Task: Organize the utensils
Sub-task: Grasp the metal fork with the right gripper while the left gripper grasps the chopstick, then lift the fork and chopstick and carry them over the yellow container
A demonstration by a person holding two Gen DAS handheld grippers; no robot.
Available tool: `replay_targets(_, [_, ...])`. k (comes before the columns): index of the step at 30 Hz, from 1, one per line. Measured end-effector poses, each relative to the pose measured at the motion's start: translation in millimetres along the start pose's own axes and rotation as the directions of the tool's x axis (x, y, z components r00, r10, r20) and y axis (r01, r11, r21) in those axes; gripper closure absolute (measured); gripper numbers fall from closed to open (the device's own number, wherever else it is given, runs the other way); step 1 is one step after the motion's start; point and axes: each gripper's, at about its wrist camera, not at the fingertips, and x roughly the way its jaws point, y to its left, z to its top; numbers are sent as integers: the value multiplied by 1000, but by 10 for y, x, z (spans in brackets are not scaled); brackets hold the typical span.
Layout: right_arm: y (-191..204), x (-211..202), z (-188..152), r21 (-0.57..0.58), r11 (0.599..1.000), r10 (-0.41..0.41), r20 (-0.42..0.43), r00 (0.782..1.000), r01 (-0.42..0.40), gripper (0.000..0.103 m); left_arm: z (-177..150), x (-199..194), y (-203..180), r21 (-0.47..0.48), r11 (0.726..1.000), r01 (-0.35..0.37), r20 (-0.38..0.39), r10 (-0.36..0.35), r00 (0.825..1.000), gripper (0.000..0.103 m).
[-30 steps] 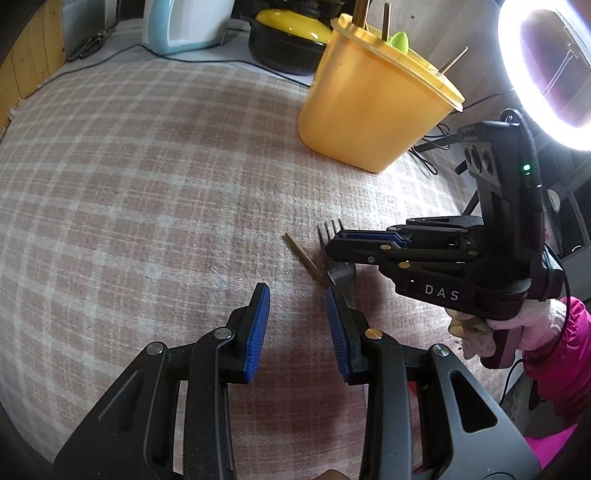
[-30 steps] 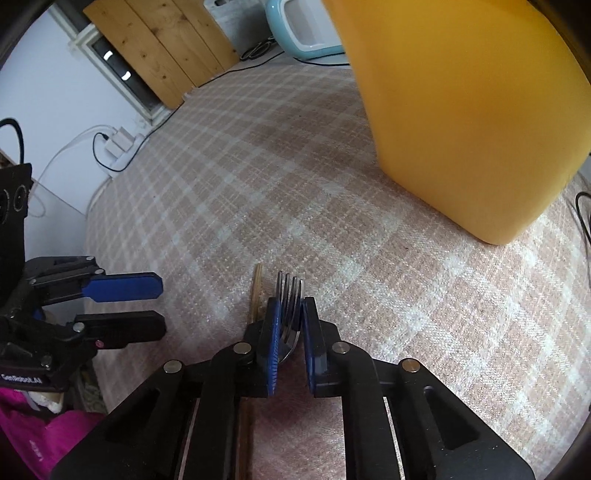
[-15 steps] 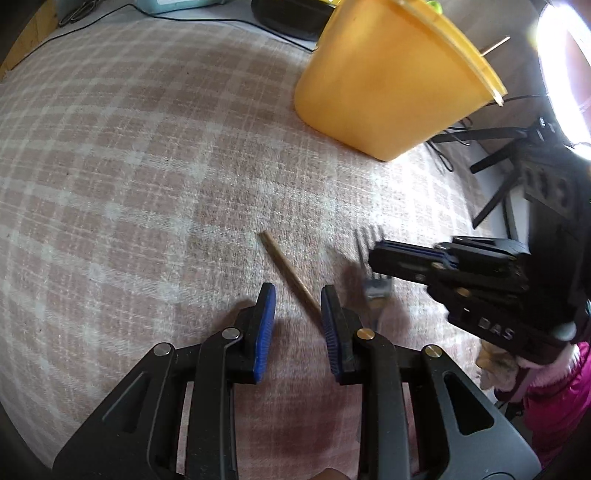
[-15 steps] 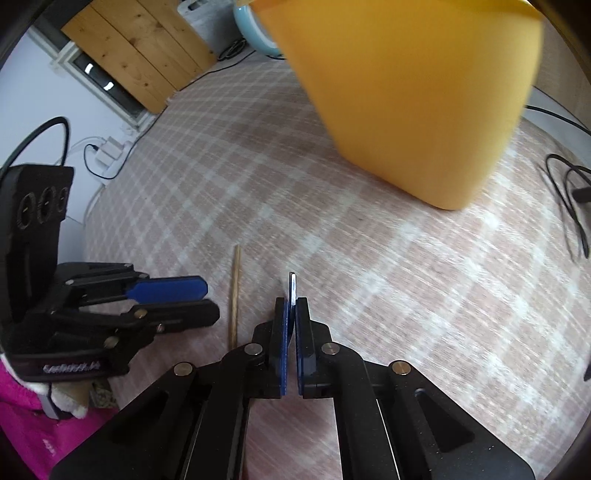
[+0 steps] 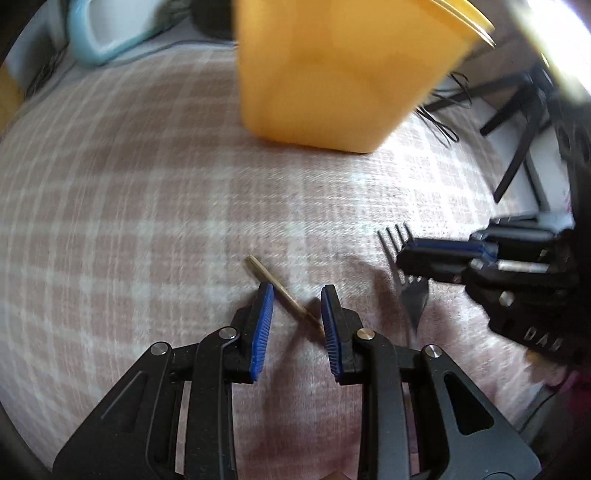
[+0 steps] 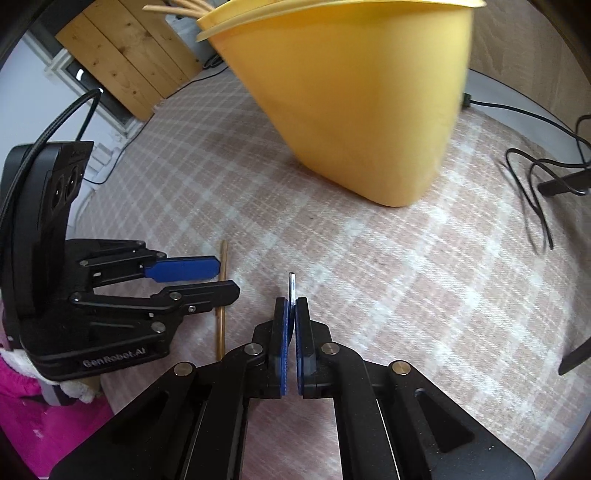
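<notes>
A wooden chopstick lies on the plaid cloth, slanting between the blue pads of my left gripper. That gripper is open and straddles the stick. My right gripper is shut on a metal fork, seen edge-on above the pads. In the left wrist view the fork hangs off the cloth, tines up, in the right gripper. The right wrist view shows the left gripper over the chopstick. A yellow container stands behind, with chopsticks in it.
The yellow container stands close ahead of both grippers. A light blue appliance sits at the back left. Black cables and tripod legs lie at the right edge. A person's pink sleeve is at the lower left.
My left gripper has moved over the chopstick, which now lies between its pads. My right gripper has shut on the fork, lifted it off the cloth and carried it away from the chopstick.
</notes>
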Motion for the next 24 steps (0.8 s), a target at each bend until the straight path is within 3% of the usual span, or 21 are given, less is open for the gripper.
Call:
replay_targets(9, [-255,-144,-32,-14,997,-79,-22,997,79,100,49,115,-316,135,989,-56,36,51,998,82])
replay_targets(13, [-366,-156,-48,-24,994,-110,-38,993,109,100,94,190,-520,219,974,-62,41,54,998,90])
replay_targets(18, [-455,-173,-101,13,995,-95,-33,995,96,100,88,226,-663,292,956,-12,30,4,1000,96])
replay_targets(24, [-475,-151,-97,43,996,-81,-41,996,83,100,145,248,-562,254,965,60,-17,-57,998,96])
